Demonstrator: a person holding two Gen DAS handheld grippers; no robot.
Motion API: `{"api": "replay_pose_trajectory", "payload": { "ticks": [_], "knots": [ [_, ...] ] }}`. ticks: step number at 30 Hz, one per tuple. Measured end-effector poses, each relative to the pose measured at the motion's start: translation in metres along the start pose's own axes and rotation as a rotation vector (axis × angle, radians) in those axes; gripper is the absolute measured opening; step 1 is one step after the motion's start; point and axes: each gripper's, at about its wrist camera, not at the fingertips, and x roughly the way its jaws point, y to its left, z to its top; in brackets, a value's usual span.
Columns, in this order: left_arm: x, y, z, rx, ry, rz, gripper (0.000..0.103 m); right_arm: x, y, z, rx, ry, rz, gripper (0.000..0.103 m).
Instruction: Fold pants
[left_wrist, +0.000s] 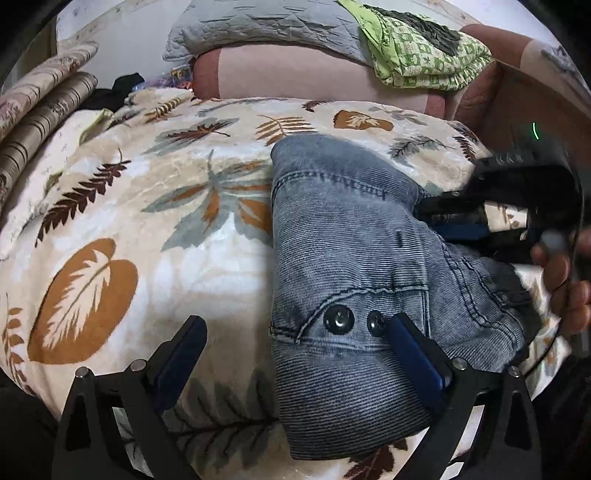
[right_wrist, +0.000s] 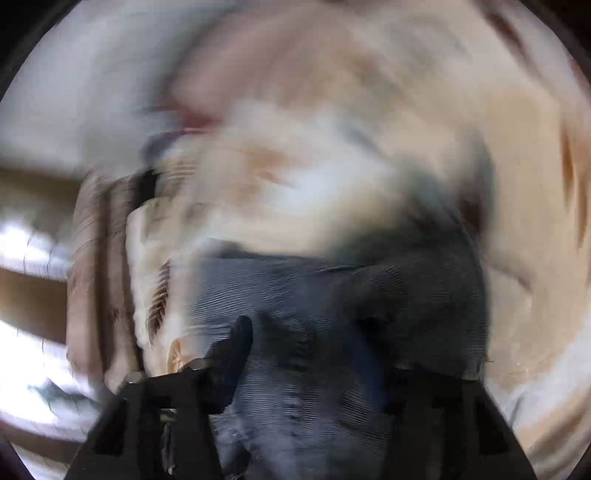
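**Left gripper spread wide, right gripper blurred**

The left gripper (left_wrist: 295, 339) hangs low with its 2 fingers (left_wrist: 413, 354) far apart, gripping nothing; the right gripper (left_wrist: 461, 218) reaches in from the side, a bare hand (left_wrist: 565, 280) behind it; its own view is smeared, so its jaw state is unclear.

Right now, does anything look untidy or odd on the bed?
The jeans lie folded but bunched and uneven on the leaf blanket, one edge pulled toward the right gripper. The right wrist view is motion-blurred.
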Motion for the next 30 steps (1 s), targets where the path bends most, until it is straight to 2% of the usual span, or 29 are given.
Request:
{"api": "replay_pose_trajectory", "payload": {
  "ticks": [1, 2, 4, 5, 6, 7, 8, 9, 11, 12, 13, 14, 15, 16, 18, 19, 20, 21, 22, 23, 25, 27, 28, 29, 30],
  "knots": [
    [-0.004, 0.004, 0.001, -0.017, 0.003, -0.029, 0.099, -0.003, -0.006, 0.001, 0.03, -0.027, 0.055, 0.03],
    [-0.008, 0.009, 0.003, -0.046, 0.006, -0.054, 0.099, -0.008, -0.004, -0.001, 0.012, -0.032, 0.058, 0.03],
    [-0.027, 0.018, 0.01, -0.125, -0.058, -0.081, 0.099, -0.012, 0.008, -0.007, -0.076, -0.035, -0.008, 0.03],
    [-0.037, 0.019, 0.013, -0.133, -0.113, -0.081, 0.099, -0.012, 0.01, -0.007, -0.091, -0.036, -0.019, 0.03],
    [-0.041, 0.019, 0.014, -0.124, -0.133, -0.067, 0.099, -0.013, 0.008, -0.007, -0.072, -0.037, -0.01, 0.03],
    [-0.039, 0.014, 0.013, -0.093, -0.124, -0.035, 0.099, -0.016, 0.003, -0.006, -0.053, -0.038, 0.001, 0.03],
    [-0.028, 0.008, 0.011, -0.05, -0.071, -0.009, 0.099, -0.015, 0.003, -0.004, -0.04, -0.038, 0.006, 0.03],
    [-0.005, -0.002, 0.004, 0.023, 0.044, 0.02, 0.099, -0.017, 0.003, -0.005, -0.041, -0.034, -0.001, 0.031],
    [0.002, 0.001, -0.006, -0.002, 0.009, 0.006, 0.1, -0.021, 0.019, -0.007, -0.076, -0.013, -0.058, 0.035],
    [0.003, 0.003, -0.004, -0.013, 0.031, 0.0, 0.1, -0.028, 0.034, -0.009, -0.117, -0.016, -0.09, 0.036],
    [0.003, 0.003, -0.002, -0.008, 0.036, -0.007, 0.1, -0.032, 0.047, -0.011, -0.155, -0.027, -0.078, 0.037],
    [0.004, 0.002, -0.001, 0.002, 0.038, -0.005, 0.1, -0.04, 0.059, -0.011, -0.193, -0.036, -0.041, 0.048],
    [0.004, 0.002, -0.001, 0.007, 0.03, -0.004, 0.1, -0.048, 0.069, -0.01, -0.219, -0.04, 0.005, 0.054],
    [0.004, 0.002, -0.002, 0.005, 0.026, -0.002, 0.1, -0.043, 0.08, -0.004, -0.228, -0.049, 0.033, 0.065],
    [0.003, 0.003, -0.001, 0.005, 0.026, -0.006, 0.1, -0.046, 0.083, 0.004, -0.242, -0.081, 0.04, 0.07],
    [0.004, 0.004, -0.001, 0.007, 0.026, -0.013, 0.1, -0.036, 0.073, 0.01, -0.227, -0.086, -0.033, 0.07],
    [0.004, 0.004, -0.001, 0.005, 0.029, -0.019, 0.1, -0.024, 0.058, 0.017, -0.203, -0.069, -0.099, 0.055],
    [0.004, 0.005, -0.003, -0.002, 0.029, -0.021, 0.1, -0.011, 0.036, 0.024, -0.149, -0.036, -0.081, 0.041],
    [0.004, 0.006, -0.004, -0.007, 0.028, -0.026, 0.1, -0.008, 0.015, 0.027, -0.049, -0.044, -0.056, 0.027],
    [0.005, 0.006, -0.003, -0.009, 0.029, -0.029, 0.1, -0.016, 0.01, 0.027, -0.008, -0.069, -0.038, 0.028],
    [0.006, 0.007, -0.003, -0.012, 0.031, -0.031, 0.101, -0.025, 0.028, 0.025, -0.071, -0.073, -0.086, 0.029],
    [0.007, 0.008, -0.003, -0.016, 0.033, -0.035, 0.101, -0.037, 0.052, 0.018, -0.158, -0.082, -0.132, 0.036],
    [0.007, 0.008, -0.003, -0.018, 0.034, -0.037, 0.101, -0.044, 0.055, 0.014, -0.19, -0.092, -0.114, 0.049],
    [0.006, 0.008, -0.003, -0.02, 0.035, -0.037, 0.101, -0.051, 0.059, 0.01, -0.22, -0.112, -0.096, 0.069],
    [0.006, 0.007, -0.003, -0.021, 0.037, -0.034, 0.101, -0.056, 0.055, 0.007, -0.233, -0.152, -0.122, 0.076]
  ]
}}
